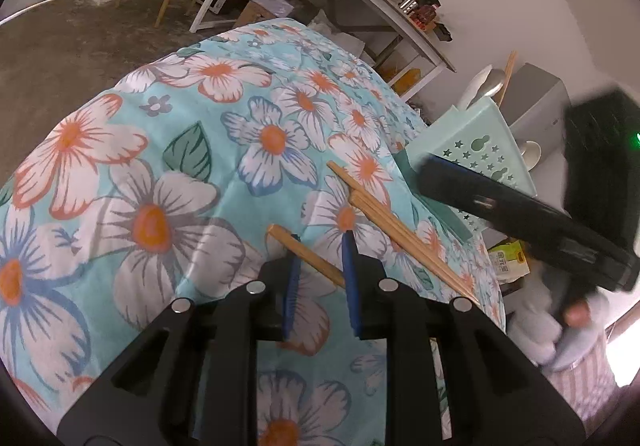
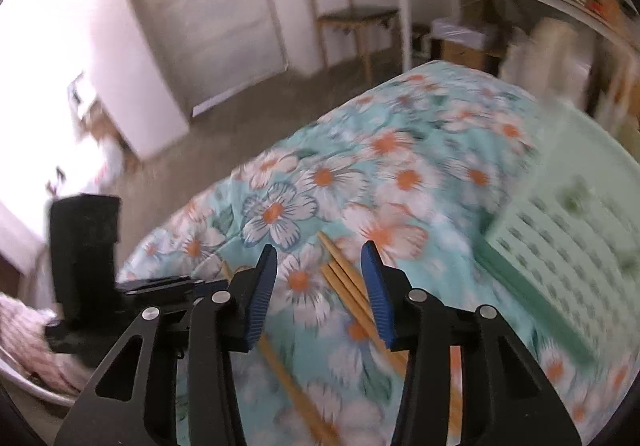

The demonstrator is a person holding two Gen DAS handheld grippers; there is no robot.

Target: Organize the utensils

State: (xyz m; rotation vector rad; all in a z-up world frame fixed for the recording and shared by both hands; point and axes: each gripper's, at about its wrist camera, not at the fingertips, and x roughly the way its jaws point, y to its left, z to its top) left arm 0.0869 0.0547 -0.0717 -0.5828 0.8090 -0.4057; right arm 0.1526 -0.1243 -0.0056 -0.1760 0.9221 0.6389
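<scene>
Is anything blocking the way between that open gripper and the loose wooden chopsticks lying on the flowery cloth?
Nothing visible does. The right gripper hangs open above the loose wooden chopsticks on the floral tablecloth; only air lies between.

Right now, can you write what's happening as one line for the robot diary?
left claw: shut on one chopstick | right claw: open above loose chopsticks | green basket: at table edge, holds spoons
</scene>
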